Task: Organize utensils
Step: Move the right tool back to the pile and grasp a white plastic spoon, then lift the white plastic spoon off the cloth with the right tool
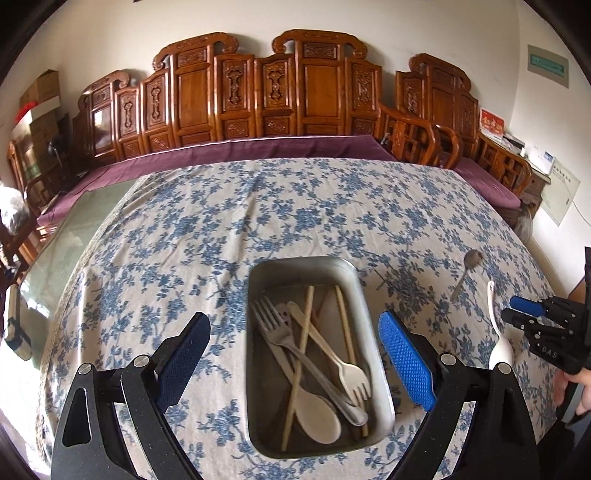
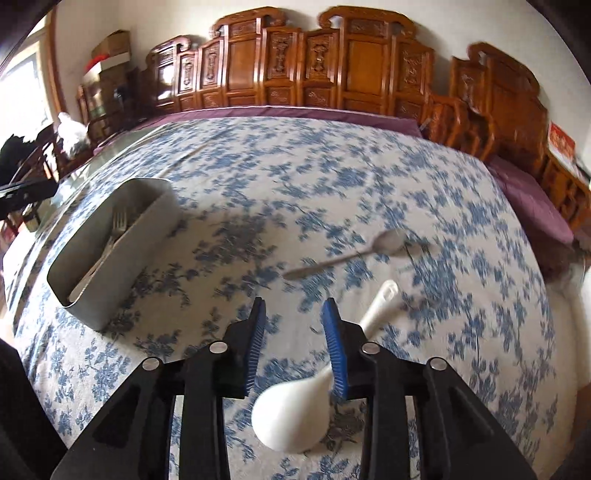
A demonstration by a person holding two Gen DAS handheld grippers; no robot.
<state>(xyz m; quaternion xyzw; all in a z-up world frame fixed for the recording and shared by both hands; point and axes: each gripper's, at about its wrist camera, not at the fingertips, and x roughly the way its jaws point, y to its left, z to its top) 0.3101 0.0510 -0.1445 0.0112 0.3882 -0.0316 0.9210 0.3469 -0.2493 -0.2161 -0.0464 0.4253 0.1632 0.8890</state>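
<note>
Both grippers empty, tray [image 1: 258,332] part-filled.
Left gripper [image 1: 295,365] gapes over tray; right gripper [image 2: 293,343] parted above white spoon [image 2: 295,417], handle partly hidden; metal spoon [image 2: 354,253] blurred.

Soft daylight enters from a bright, overexposed window [image 2: 22,85] on the left. The grey metal tray [image 2: 110,254] casts a faint shadow rightward. Fisheye bending darkens the corners; the right wrist view is motion-smeared, blurring the blue-flowered tablecloth [image 2: 332,177].

Carved wood bench [image 1: 258,99], white wall [image 1: 110,33]
</note>
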